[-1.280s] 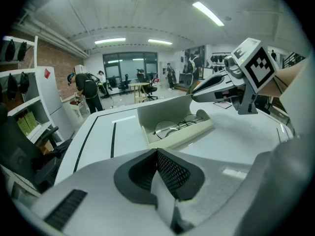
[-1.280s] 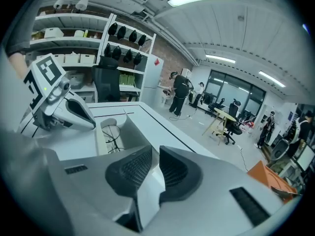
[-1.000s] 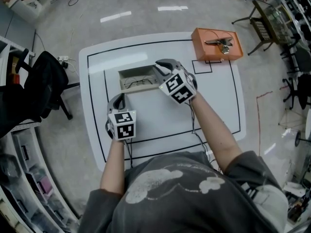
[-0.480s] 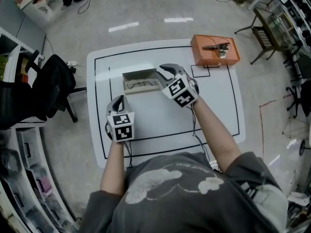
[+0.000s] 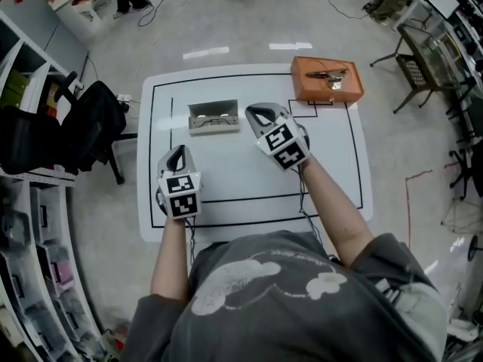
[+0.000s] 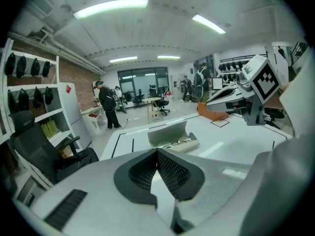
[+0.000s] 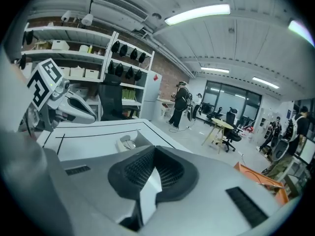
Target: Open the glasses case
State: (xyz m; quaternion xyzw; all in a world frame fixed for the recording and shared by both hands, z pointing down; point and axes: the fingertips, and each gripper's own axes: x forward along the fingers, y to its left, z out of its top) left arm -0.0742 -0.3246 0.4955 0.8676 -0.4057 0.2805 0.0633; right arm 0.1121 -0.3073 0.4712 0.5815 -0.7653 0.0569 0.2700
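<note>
Our two bare forearms reach forward from grey sleeves over the white table (image 5: 249, 194). The left forearm (image 5: 170, 255) runs straight toward 12 o'clock. The right forearm (image 5: 332, 202) slants toward 11 o'clock. Each one ends in a gripper that tips down toward the tabletop.

The left gripper (image 5: 179, 150) sits over the table's 8 o'clock part, its nose toward 12 o'clock. In its own view its jaws are together at the tips with nothing between them.

The right gripper (image 5: 253, 112) points toward 11 o'clock, near the table's middle. Its jaws have just been closing and now meet, with nothing between them. The left gripper view shows it off the tabletop and apart from the case.

The glasses case (image 5: 213, 117) lies at 11 o'clock from the table's centre with its lid up. The right gripper's tip is just beside it at its 3 o'clock, not touching. The left gripper is well back at its 7 o'clock.

We count:
- two grippers, each with one marker cube, left (image 5: 181, 194) and right (image 5: 281, 145)
- one glasses case
- one pair of glasses (image 6: 177, 140) lying in its tray
- one orange box (image 5: 327, 81) at the table's 1 o'clock corner, with a metal item on top that we cannot name
- one black office chair (image 5: 90, 134) off the table's 9 o'clock side
</note>
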